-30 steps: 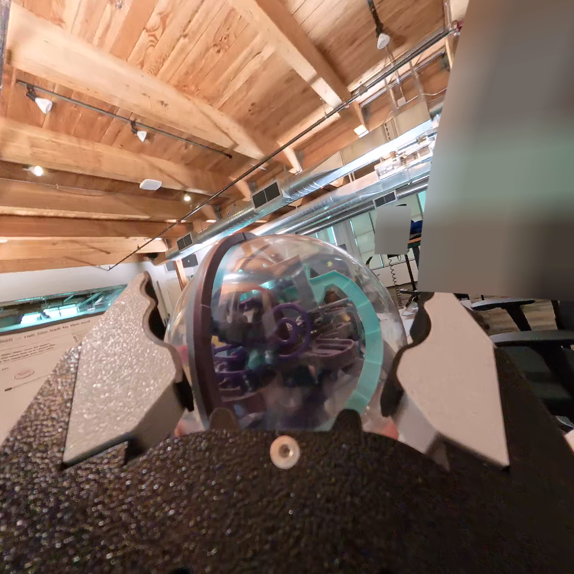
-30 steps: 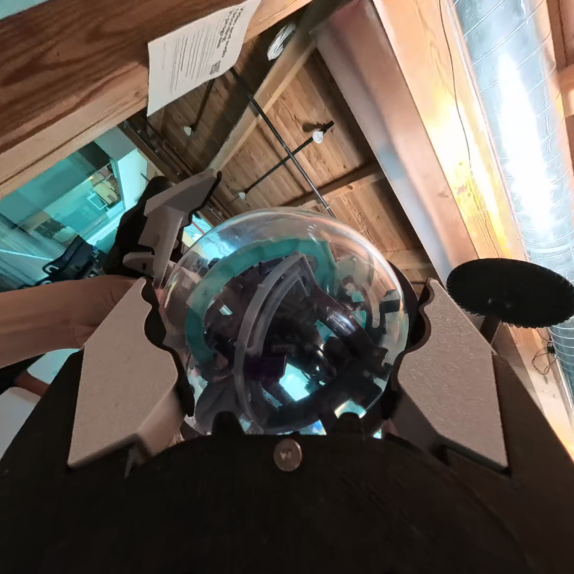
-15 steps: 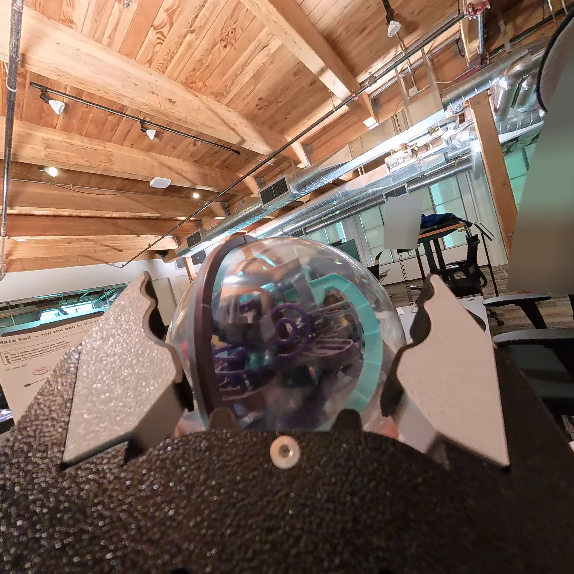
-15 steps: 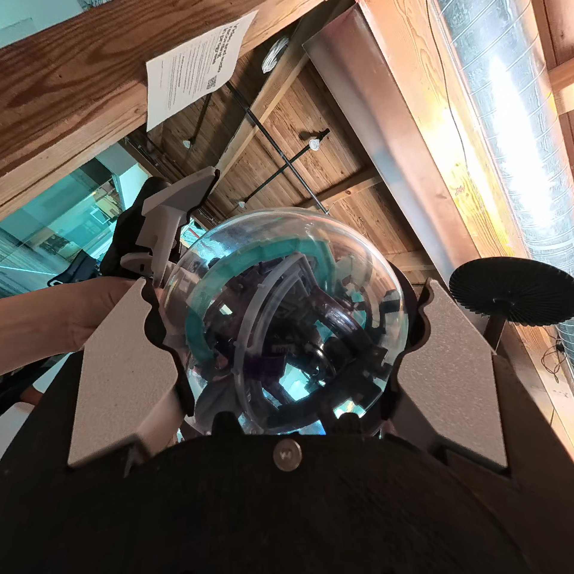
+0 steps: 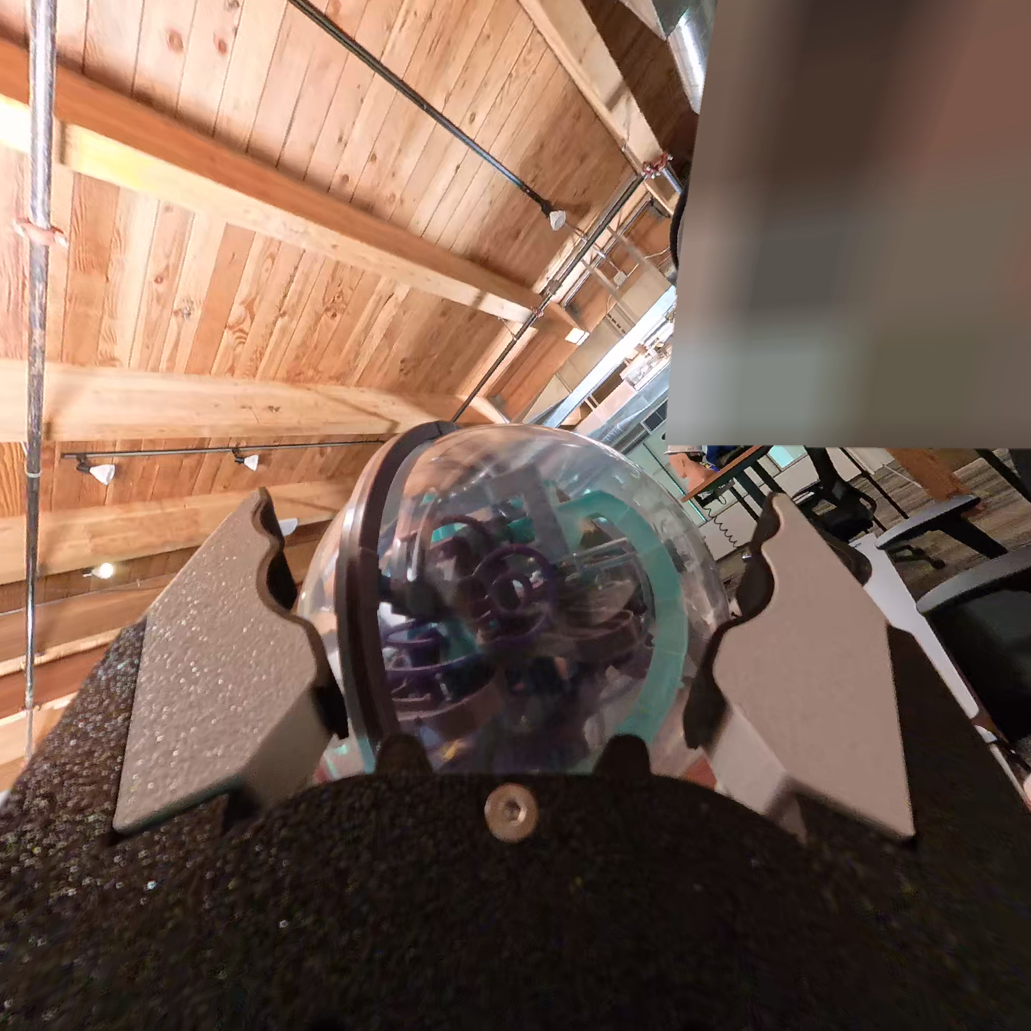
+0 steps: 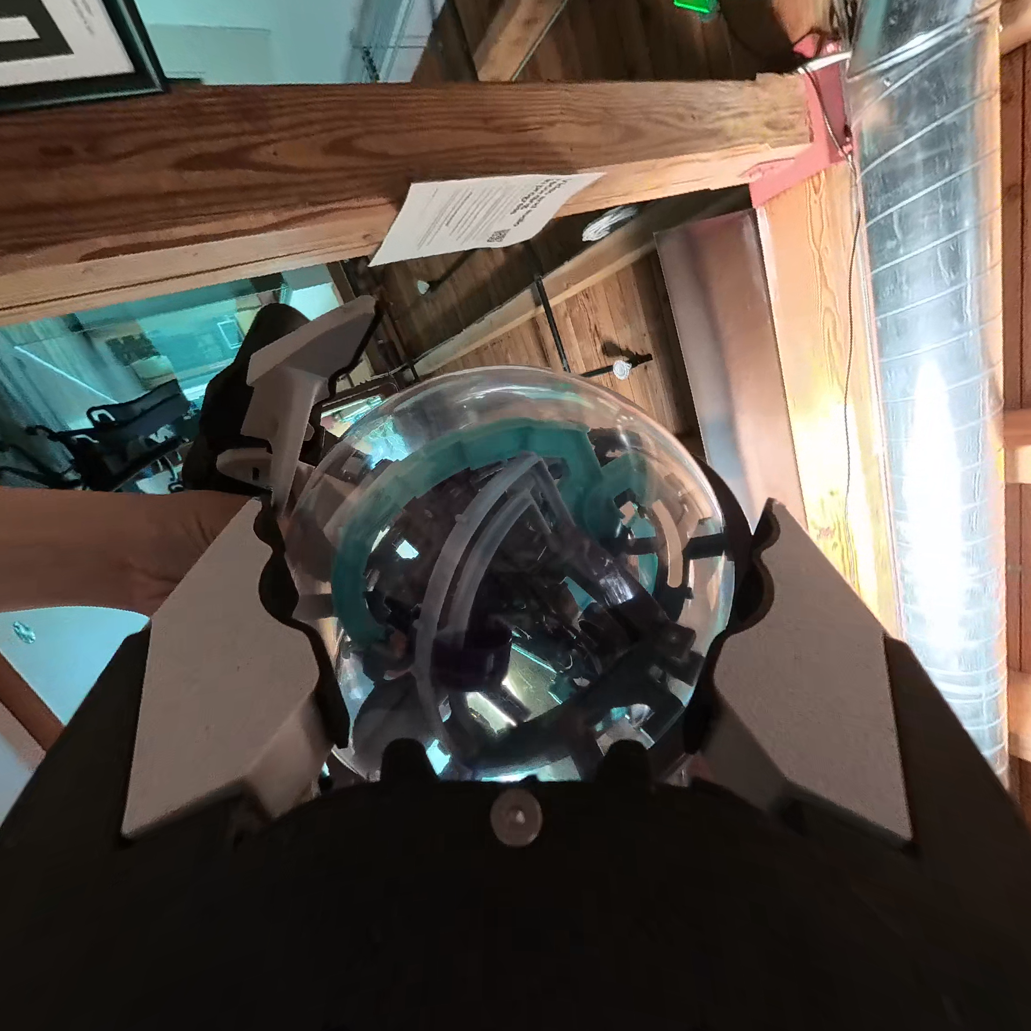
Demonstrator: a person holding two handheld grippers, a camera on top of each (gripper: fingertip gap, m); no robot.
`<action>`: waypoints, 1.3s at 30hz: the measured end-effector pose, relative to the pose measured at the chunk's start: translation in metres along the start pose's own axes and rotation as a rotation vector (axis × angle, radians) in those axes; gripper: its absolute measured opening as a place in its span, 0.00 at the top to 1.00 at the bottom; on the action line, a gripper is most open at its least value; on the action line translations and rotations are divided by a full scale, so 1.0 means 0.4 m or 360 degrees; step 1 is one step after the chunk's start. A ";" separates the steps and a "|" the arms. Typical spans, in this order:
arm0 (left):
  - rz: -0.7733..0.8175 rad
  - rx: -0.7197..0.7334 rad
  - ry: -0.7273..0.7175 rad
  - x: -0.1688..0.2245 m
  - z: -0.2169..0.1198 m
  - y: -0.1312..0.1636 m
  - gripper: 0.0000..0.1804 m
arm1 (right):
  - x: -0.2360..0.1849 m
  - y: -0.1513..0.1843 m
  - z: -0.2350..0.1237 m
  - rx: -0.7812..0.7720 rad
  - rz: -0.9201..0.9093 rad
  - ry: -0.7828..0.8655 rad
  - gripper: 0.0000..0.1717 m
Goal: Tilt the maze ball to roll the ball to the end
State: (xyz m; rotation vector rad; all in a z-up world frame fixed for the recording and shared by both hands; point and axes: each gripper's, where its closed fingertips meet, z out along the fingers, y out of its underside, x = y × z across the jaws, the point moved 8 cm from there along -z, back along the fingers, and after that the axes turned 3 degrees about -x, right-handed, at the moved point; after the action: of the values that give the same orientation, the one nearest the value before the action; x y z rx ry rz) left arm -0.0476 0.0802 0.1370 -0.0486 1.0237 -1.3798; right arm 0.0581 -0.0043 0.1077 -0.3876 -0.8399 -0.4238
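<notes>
The maze ball (image 5: 519,591) is a clear sphere with teal, purple and grey tracks inside and a dark seam ring. It is held up in the air against the wooden ceiling. My left gripper (image 5: 521,502) is shut on it, with both grey fingers (image 5: 223,658) pressed on its sides. My right gripper (image 6: 518,505) is shut on the same maze ball (image 6: 519,569) from another side, its fingers (image 6: 803,658) against the shell. The left gripper's finger (image 6: 301,385) shows behind the sphere in the right wrist view. I cannot make out the small ball inside.
A person's forearm (image 6: 111,547) reaches in from the left. Wooden beams (image 5: 223,401) and a silver duct (image 6: 937,390) are overhead. A paper sheet (image 6: 480,217) hangs on a beam. Office chairs (image 5: 982,602) and a desk stand at the right.
Both grippers have swung with the maze ball still held between them. The left view now points more steeply at the ceiling. In the right view the beam with the paper has moved down.
</notes>
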 end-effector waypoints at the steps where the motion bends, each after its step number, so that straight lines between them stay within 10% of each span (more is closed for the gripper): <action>1: 0.0016 0.0016 0.0006 0.001 0.001 -0.005 0.13 | 0.003 -0.005 0.003 0.0010 -0.0020 -0.0012 0.08; 10: 0.0113 0.0250 0.0024 0.013 0.003 -0.060 0.13 | 0.029 -0.065 0.049 0.0068 -0.0210 -0.0154 0.08; 39: 0.0083 -0.0095 -0.0152 0.000 0.047 -0.055 0.13 | 0.049 0.000 0.022 0.0140 0.0182 0.0009 0.09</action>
State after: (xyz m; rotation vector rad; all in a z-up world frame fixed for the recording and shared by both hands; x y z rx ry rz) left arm -0.0531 0.0646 0.1606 -0.1299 0.9797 -1.2874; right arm 0.0645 -0.0040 0.1282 -0.3510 -0.8237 -0.2812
